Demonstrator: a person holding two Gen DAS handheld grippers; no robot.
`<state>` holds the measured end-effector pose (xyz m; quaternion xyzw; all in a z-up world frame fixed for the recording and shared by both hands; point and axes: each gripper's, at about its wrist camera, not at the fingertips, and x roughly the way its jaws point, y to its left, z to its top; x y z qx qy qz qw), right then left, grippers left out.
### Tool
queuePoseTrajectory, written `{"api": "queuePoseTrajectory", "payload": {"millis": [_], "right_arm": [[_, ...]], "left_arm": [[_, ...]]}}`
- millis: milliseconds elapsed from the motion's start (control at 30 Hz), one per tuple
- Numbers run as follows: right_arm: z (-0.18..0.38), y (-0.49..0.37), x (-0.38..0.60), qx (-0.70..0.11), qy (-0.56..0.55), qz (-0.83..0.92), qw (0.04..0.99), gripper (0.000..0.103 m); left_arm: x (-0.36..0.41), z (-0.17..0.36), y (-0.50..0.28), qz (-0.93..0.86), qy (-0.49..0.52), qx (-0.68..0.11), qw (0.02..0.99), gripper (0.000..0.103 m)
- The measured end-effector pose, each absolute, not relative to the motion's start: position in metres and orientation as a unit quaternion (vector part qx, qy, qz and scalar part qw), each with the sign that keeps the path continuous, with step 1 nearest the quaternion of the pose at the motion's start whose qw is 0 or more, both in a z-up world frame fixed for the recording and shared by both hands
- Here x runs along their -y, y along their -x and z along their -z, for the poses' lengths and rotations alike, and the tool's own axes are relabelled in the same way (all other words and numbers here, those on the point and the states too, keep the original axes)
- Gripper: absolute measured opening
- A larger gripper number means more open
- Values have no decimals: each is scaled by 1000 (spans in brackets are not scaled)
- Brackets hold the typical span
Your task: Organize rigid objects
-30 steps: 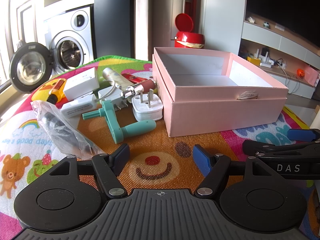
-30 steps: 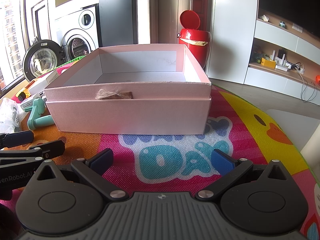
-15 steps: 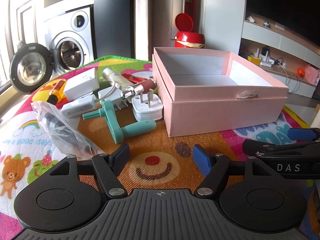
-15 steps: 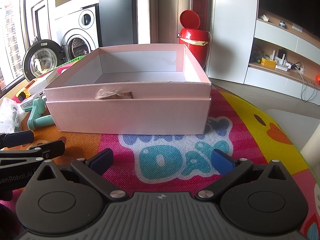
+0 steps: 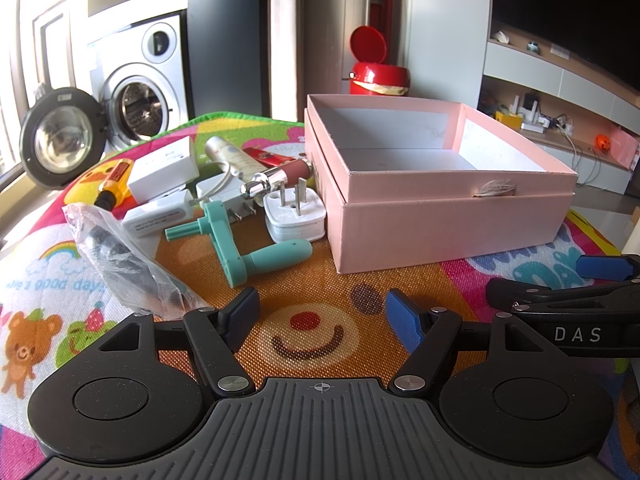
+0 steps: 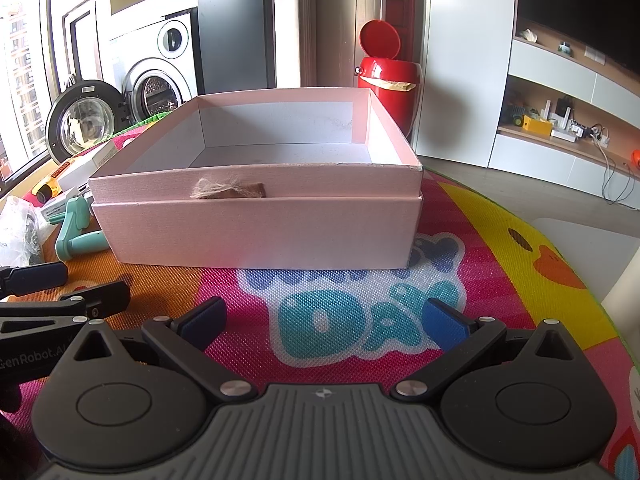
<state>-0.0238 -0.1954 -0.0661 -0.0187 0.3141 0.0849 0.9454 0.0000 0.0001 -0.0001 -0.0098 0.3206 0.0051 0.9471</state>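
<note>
Left gripper point(image 5: 322, 312) wide open, empty, low over the play mat point(image 5: 304, 280). Right gripper point(image 6: 324, 318) likewise agape, empty. Teal crank handle point(image 5: 240, 246) just ahead-left of the left gripper, grip pointing right toward the pink box point(image 5: 440, 200). White plug point(image 5: 295, 216) beside the box wall, prongs up. Bare mat between grippers and box.
</note>
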Motion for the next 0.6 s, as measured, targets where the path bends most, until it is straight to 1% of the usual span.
{"api": "queuePoseTrajectory", "payload": {"millis": [600], "right_arm": [[68,23,196,-312,18,-85,946,103]], "left_arm": [[0,1,-2,-5,9,-320,947,76]]}}
